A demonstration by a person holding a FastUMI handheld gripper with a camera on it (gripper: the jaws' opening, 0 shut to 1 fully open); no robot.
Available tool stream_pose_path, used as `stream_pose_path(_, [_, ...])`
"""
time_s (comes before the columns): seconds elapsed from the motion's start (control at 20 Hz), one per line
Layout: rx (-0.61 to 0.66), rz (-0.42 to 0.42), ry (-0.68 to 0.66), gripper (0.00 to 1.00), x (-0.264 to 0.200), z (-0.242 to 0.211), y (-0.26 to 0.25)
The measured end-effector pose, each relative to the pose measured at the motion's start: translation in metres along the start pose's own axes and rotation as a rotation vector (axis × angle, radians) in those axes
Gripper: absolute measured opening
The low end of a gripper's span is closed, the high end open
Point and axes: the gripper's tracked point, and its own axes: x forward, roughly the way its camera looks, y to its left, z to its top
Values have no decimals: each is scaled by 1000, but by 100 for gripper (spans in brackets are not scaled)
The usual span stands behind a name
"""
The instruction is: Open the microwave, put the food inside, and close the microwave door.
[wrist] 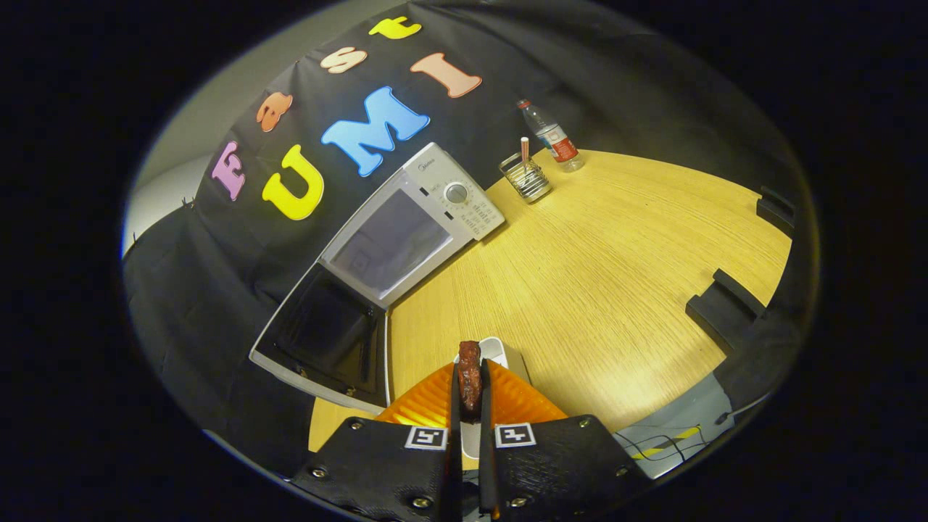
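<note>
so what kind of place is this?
Likely a staged recording booth, not a kitchen: microwave with door open on a wooden table, black cloth wall. Gripper holds food.

Staged test booth, not real kitchen. Evidence: black cloth backdrop draped as wall from 8 to 1 o'clock, plain pale room wall showing past its edge at 10. Round wooden table carries mismatched props: white microwave at 11, door open; wire holder and plastic water bottle at 1. Black blocks on table rim at 3. Cables and striped tape on pale surface at 5, rig-style clutter
</note>
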Motion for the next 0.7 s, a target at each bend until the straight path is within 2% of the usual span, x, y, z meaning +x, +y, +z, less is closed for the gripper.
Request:
stream_pose_path(0.35, [-19, 84, -49, 9, 14, 49, 55])
stream_pose_path(0.7, [-58, 177, -62, 9, 62, 86, 114])
